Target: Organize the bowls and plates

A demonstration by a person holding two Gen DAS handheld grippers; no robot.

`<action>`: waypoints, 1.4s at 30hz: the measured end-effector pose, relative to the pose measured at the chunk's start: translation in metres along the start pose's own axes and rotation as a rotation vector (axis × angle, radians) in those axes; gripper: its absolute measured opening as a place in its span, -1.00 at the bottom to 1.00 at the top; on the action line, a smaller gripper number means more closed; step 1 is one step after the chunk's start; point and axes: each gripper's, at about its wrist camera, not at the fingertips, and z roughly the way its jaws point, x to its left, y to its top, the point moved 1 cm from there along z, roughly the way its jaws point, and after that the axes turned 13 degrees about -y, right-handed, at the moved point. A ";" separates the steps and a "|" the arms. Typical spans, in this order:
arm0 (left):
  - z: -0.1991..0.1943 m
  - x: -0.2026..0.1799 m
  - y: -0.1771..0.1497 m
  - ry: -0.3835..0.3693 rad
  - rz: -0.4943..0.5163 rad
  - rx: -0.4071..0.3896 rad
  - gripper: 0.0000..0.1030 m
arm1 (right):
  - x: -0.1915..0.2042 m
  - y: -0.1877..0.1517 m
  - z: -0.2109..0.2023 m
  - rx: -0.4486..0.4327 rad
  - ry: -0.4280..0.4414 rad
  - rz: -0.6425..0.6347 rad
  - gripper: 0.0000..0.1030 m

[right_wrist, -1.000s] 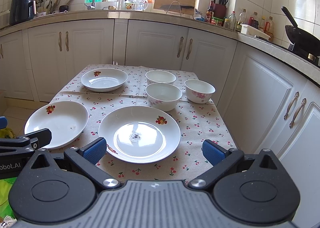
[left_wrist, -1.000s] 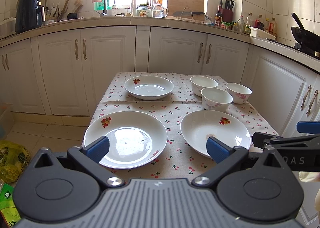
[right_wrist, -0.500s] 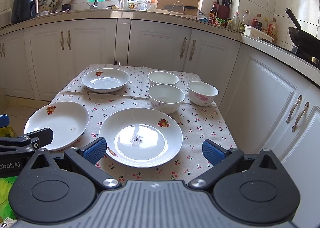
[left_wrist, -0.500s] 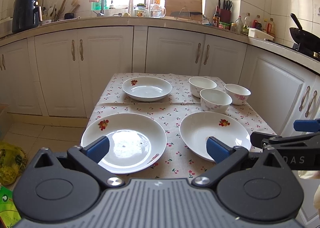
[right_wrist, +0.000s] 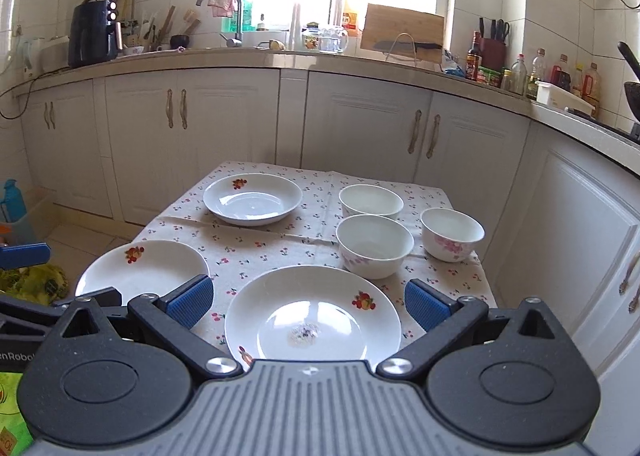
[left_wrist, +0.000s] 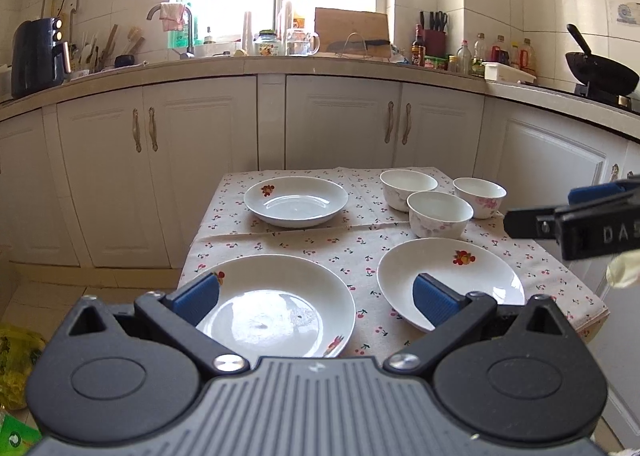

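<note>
Nothing is gathered yet: three white ceramic plates with fruit motifs, one near-left (left_wrist: 276, 308), one near-right (right_wrist: 316, 320) and one deeper at the far left (left_wrist: 295, 200), lie well apart on the cherry-print cloth of the tabletop (left_wrist: 320, 244), with three white floral bowls (right_wrist: 374, 244) clustered close together at the far right. The left gripper (left_wrist: 316, 296) and right gripper (right_wrist: 306, 304) both hover at the near edge, jaws wide and empty. Judging by this, the task is at its opening approach, and the next move calls for lowering one gripper to a near plate's rim and pinching it, ready for stacking.
</note>
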 end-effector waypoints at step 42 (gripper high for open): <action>0.071 0.118 -0.054 -0.323 0.074 0.392 0.98 | 0.133 0.036 0.208 0.404 0.615 -0.198 0.63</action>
